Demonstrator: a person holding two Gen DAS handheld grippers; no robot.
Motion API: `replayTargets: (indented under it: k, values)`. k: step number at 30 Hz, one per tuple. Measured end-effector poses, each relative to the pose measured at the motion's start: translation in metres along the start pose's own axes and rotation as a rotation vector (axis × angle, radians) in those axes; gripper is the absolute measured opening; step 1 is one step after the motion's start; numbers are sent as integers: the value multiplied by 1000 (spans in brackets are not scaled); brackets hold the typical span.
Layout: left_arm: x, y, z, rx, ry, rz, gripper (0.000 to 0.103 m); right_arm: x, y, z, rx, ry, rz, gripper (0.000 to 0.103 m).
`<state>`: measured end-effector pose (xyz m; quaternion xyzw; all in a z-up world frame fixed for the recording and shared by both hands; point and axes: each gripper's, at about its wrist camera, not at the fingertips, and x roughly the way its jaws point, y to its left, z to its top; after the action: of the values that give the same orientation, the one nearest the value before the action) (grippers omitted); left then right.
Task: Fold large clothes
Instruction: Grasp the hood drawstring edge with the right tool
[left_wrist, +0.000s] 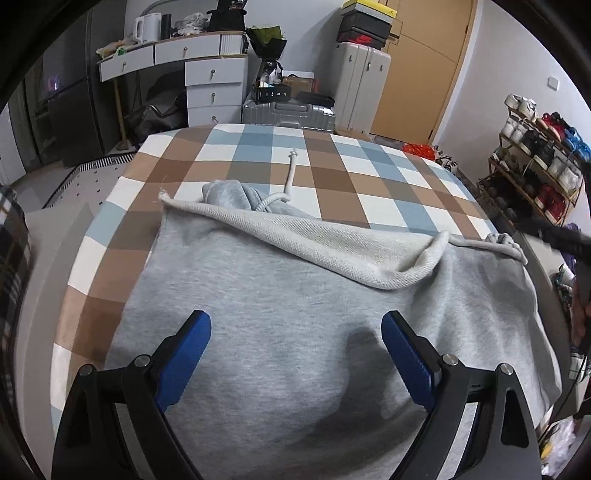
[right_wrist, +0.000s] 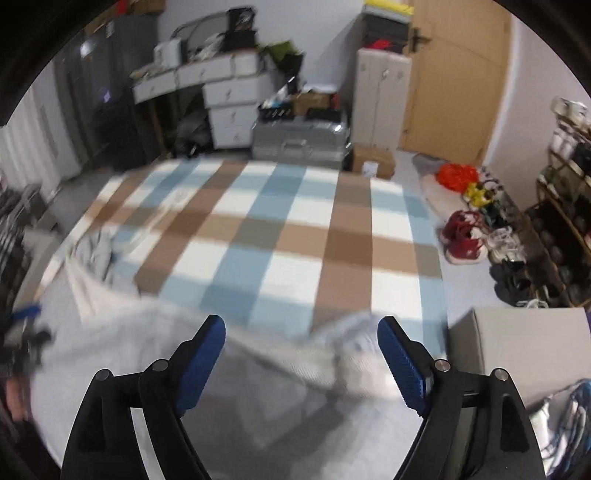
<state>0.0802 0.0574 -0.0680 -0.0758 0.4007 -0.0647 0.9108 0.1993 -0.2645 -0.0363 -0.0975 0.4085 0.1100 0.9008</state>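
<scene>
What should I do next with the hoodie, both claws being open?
Probably bring the right claw down onto the turned-back edge, grip it and lay it flat. That edge shows its pale inner side across the hoodie, its cord trails onto the checked cover, and the left claw hovers open, holding nothing.

One grey garment (left_wrist: 295, 314), two drawcords (left_wrist: 290, 173), one checked bedcover (left_wrist: 332, 166), two tools (left_wrist: 295, 325).
</scene>
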Motion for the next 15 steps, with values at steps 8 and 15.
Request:
replayTargets:
  k: [8, 15]
  values:
    - [4, -11, -1, 36, -6, 17, 91, 61, -5, -15, -115, 210, -40, 87]
    - [12, -10, 0, 70, -8, 62, 91, 82, -31, 3, 11, 240, -16, 36]
